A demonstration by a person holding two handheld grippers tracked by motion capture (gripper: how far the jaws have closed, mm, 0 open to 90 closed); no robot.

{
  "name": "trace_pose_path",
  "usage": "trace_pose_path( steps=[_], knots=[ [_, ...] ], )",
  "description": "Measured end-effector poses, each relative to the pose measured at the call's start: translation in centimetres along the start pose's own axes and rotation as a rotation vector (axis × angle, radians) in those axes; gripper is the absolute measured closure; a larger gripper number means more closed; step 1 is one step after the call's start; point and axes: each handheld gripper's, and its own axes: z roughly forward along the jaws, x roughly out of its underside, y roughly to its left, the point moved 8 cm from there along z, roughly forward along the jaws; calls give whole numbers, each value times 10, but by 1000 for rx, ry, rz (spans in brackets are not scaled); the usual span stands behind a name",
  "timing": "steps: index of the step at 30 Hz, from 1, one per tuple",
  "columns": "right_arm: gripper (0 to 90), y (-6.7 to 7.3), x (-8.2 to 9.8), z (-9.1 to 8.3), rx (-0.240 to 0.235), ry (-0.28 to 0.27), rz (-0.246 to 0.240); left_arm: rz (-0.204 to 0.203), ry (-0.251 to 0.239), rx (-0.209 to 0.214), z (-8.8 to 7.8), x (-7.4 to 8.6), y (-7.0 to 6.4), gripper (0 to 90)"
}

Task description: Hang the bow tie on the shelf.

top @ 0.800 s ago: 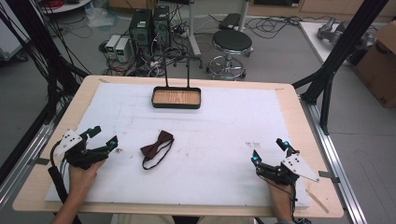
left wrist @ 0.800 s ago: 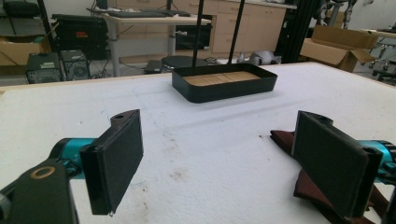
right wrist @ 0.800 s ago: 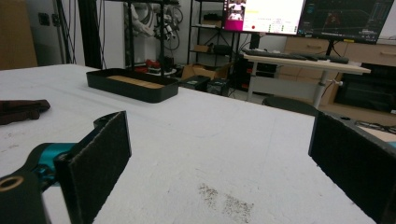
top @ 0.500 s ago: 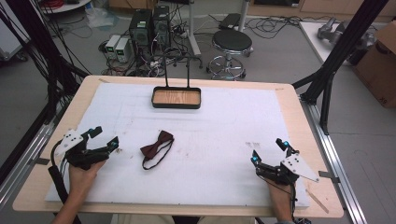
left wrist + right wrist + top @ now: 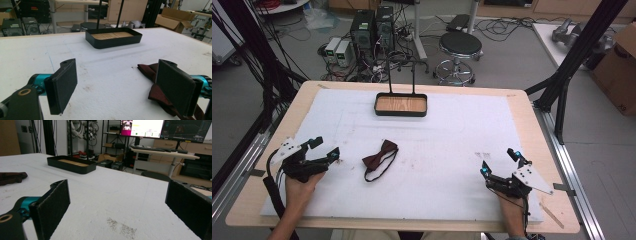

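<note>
Left gripper (image 5: 116, 85) fingers apart, bow tie (image 5: 160, 90) half hidden behind one finger; right gripper (image 5: 120, 207) fingers apart, bare worktop (image 5: 112, 202) between; monitor writing unreadable.

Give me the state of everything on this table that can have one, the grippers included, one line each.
Left gripper: open, holding nothing, beside the bow tie.
Right gripper: open, holding nothing, over bare table.
Bow tie: lying flat on the white table cover, strap looped beside it, not gripped.
Black tray: upright at the far side, wooden bottom bare, nothing in it.
</note>
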Motion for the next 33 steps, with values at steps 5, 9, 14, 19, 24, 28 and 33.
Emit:
trace_pose_path(
  steps=[5, 9, 14, 19, 24, 28, 33],
  knots=[
    [49, 1, 0, 0, -2, 5, 6, 2, -5, 5, 1, -1, -2, 180],
    [49, 1, 0, 0, -1, 5, 4, -1, 6, 19, 5, -1, -6, 186],
    [49, 2, 1, 0, -3, 12, -2, 13, 9, 25, 7, -3, -9, 212],
    [49, 2, 1, 0, -1, 11, -3, 19, 38, 46, 22, -4, -17, 216],
    [49, 2, 1, 1, 2, 13, -14, 50, 49, 84, 29, -4, -27, 229],
    [49, 2, 1, 0, 3, 14, -9, 56, 48, 106, 38, -6, -36, 258],
    [49, 2, 1, 1, 2, 16, -12, 56, 98, 130, 58, -3, -46, 297]
  ],
)
